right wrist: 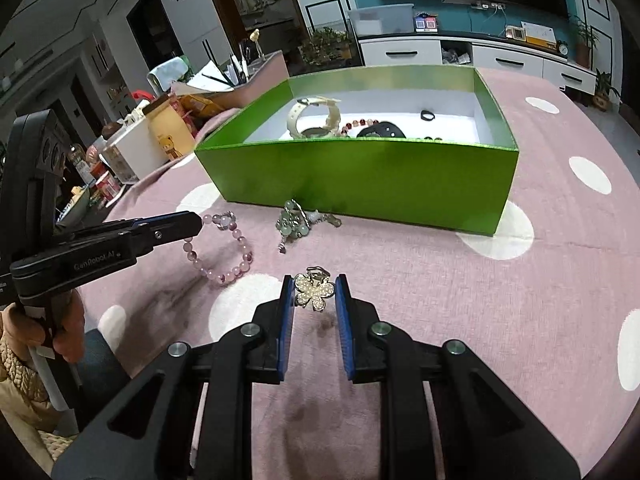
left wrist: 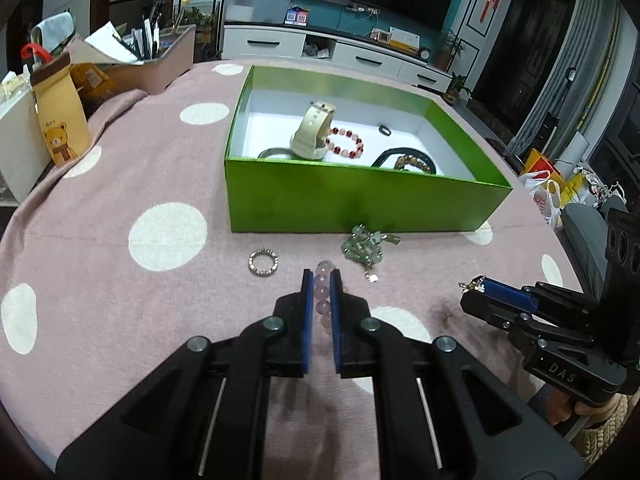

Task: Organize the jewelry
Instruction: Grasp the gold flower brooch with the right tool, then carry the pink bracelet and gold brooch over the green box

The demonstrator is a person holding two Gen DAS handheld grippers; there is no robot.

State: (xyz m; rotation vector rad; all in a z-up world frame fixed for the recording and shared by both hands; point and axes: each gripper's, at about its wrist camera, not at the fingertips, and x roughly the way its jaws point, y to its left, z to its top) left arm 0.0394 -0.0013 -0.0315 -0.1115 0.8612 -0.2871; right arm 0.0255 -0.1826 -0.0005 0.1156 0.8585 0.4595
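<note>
Far left edge of the surface (left wrist: pixel 120 168): clutter, with a bear-print paper bag (left wrist: pixel 60 120) and a desk organiser (left wrist: pixel 160 64); the pink dotted cloth in front of them lies bare and open.

Small metal ring (left wrist: pixel 263 263) lies alone on the cloth, just left of the left gripper's tips and apart from the box front.

Left gripper (left wrist: pixel 322 276): closed on the pink bead bracelet (right wrist: pixel 218 250), with beads showing between the blue pads; in the right wrist view the rest of the loop hangs toward the cloth.

Green bead cluster (left wrist: pixel 364 246) sits at the foot of the green box (left wrist: pixel 360 200), near its front wall.

The box is open-topped, with a cream watch (left wrist: pixel 314 130), a red bead bracelet (left wrist: pixel 348 142) and dark bands inside; white floor shows at its left end.

Right gripper (right wrist: pixel 314 280): clamped on the flower brooch (right wrist: pixel 314 292), raised off the cloth and well short of the box.

The cloth to the right of the box is bare out to the surface's edge.
</note>
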